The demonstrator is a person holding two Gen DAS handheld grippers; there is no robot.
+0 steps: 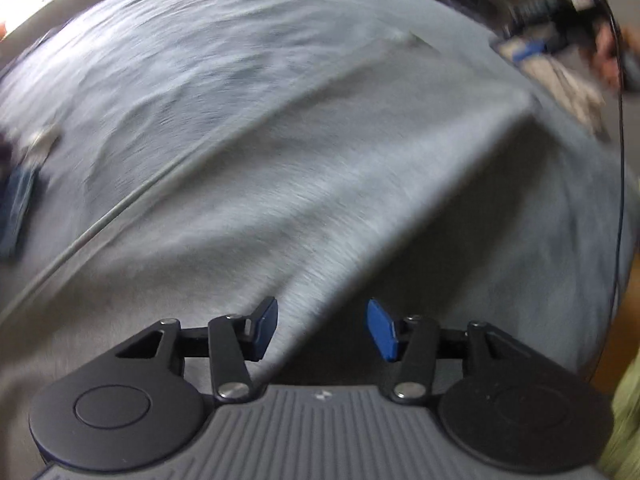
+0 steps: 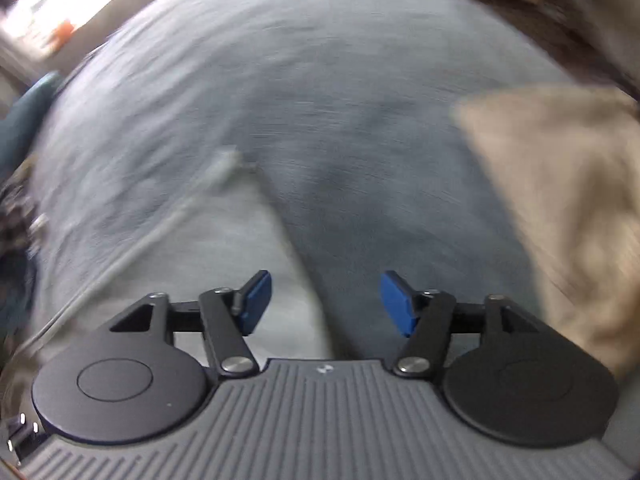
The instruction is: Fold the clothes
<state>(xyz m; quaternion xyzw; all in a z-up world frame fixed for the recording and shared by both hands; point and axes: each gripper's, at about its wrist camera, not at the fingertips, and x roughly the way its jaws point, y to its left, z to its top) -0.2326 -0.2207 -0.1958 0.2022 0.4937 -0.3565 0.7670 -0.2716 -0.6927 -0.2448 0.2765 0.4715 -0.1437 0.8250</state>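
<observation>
A light grey garment (image 1: 320,200) lies spread on a blue-grey bed sheet (image 1: 180,60), its straight edge running diagonally from lower left to upper right. My left gripper (image 1: 322,328) is open and empty, low over the garment's near part. In the right wrist view the same grey garment (image 2: 224,264) lies at lower left, its corner near the middle. My right gripper (image 2: 326,304) is open and empty, over the garment's right edge. Both views are motion-blurred.
A beige cloth (image 2: 560,208) lies on the sheet (image 2: 360,100) at the right. Dark blue clothing (image 1: 16,208) sits at the bed's left edge. Cluttered floor items (image 1: 560,52) and a thin black cable (image 1: 620,160) are at the right.
</observation>
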